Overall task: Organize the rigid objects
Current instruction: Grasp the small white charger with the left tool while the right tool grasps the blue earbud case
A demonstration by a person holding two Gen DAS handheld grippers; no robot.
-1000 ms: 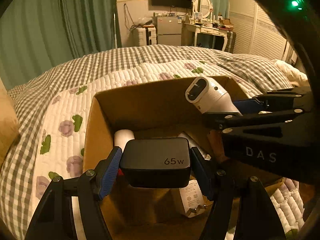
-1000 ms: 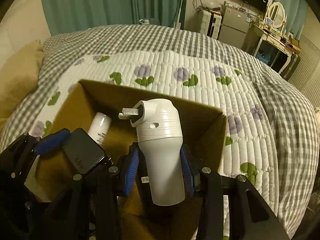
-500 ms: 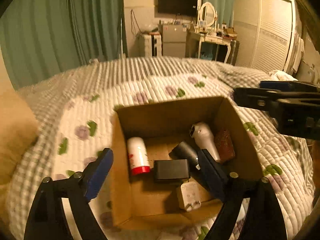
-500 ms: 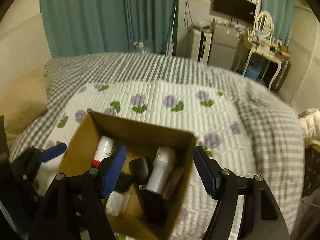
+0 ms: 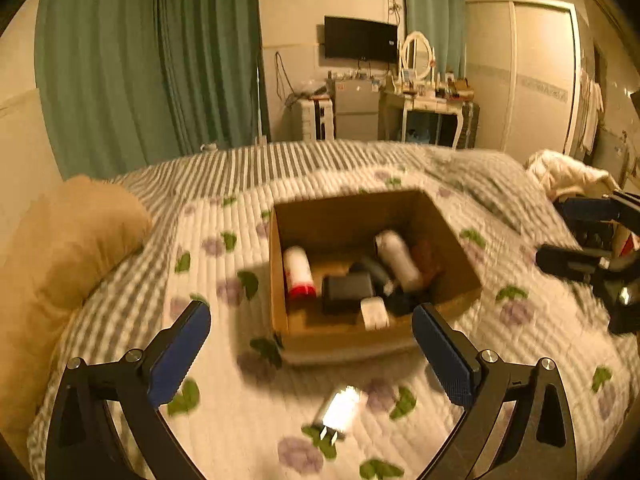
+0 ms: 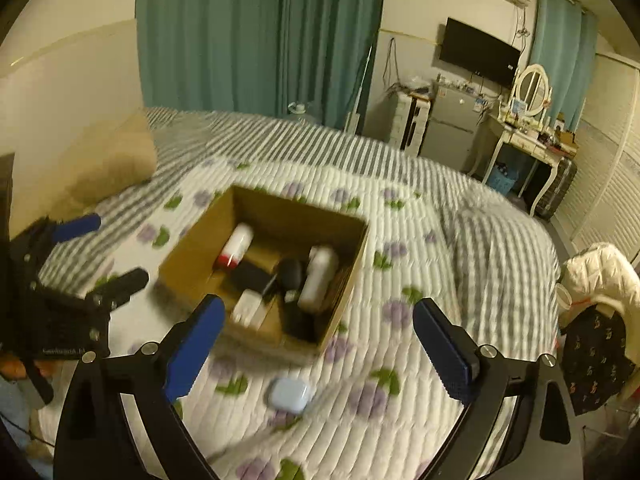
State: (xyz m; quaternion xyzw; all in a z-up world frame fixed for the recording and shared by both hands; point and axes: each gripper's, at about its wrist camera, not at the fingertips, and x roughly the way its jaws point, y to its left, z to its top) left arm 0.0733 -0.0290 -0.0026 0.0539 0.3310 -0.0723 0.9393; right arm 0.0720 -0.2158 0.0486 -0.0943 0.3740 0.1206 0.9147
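An open cardboard box [image 5: 280, 264] [image 6: 344, 288] sits on the quilted bed. In it lie a white bottle with a red cap [image 5: 298, 274] [image 6: 236, 246], a black 65 W charger [image 5: 347, 291] [image 6: 250, 275], a white travel adapter [image 5: 398, 260] [image 6: 319, 278], a small white plug [image 5: 374, 313] [image 6: 249, 307] and dark items. My left gripper [image 5: 311, 354] is open and empty, high above the box's near side. My right gripper [image 6: 316, 346] is open and empty, also raised. A white plug [image 5: 338, 414] lies on the quilt near me. A pale blue earbud case [image 6: 290, 395] lies in front of the box.
A tan pillow [image 5: 68, 248] lies at the left of the bed. A white jacket [image 6: 600, 272] hangs at the bed's right side. Green curtains, a TV and a dressing table stand at the far wall.
Both grippers let go of the black charger and the white adapter, which now lie in the box. Both grippers opened and pulled back and up, away from the box.
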